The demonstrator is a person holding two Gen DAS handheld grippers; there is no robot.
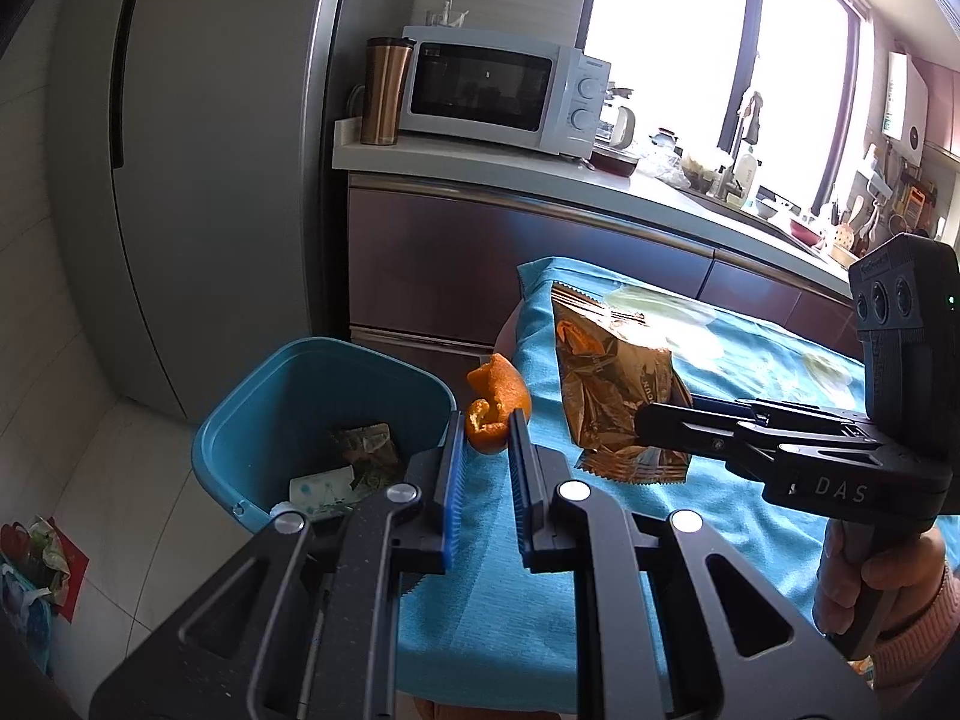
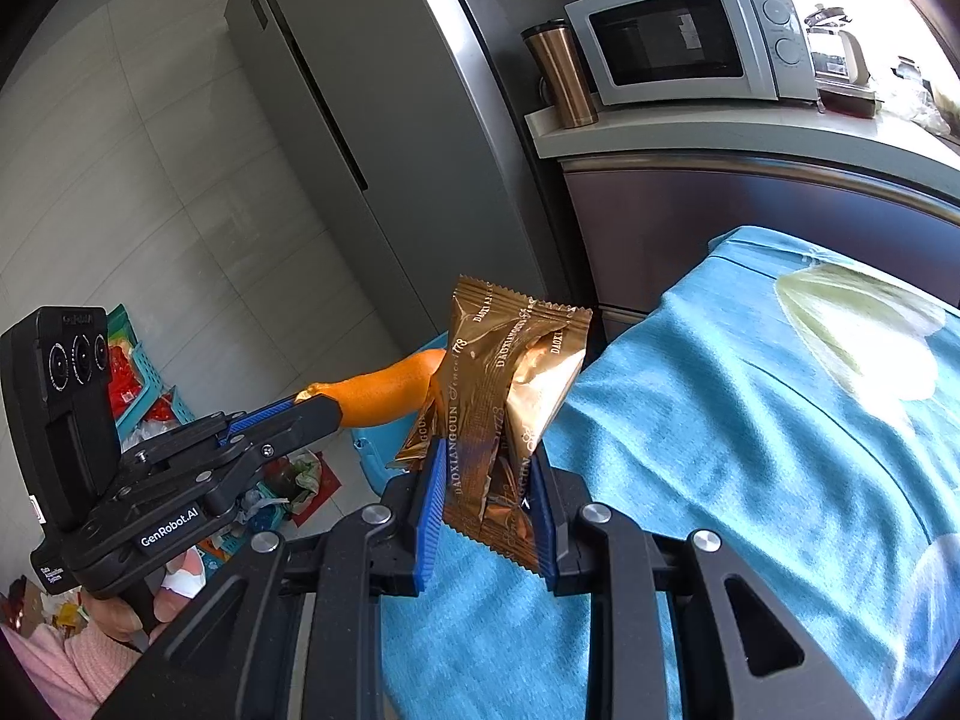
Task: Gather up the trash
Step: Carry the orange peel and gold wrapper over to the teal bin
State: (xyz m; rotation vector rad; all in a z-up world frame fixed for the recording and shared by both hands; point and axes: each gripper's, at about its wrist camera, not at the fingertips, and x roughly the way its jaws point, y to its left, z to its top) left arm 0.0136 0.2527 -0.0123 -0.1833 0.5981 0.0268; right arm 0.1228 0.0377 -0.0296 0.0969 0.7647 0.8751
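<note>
Orange peel [image 1: 495,405] sits pinched in the left tongs [image 1: 487,420], right at the desk [image 1: 690,516] edge beside the blue bin [image 1: 264,396] (some trash lies inside). Right tongs [image 2: 489,456] squeeze a gold wrapper [image 2: 510,384], held up over the blue cloth [image 2: 750,450].

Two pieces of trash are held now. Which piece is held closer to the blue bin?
The orange peel, clamped in the left gripper, hangs beside the rim of the blue bin. The gold snack wrapper, in the right gripper, is over the blue tablecloth, farther away.
</note>
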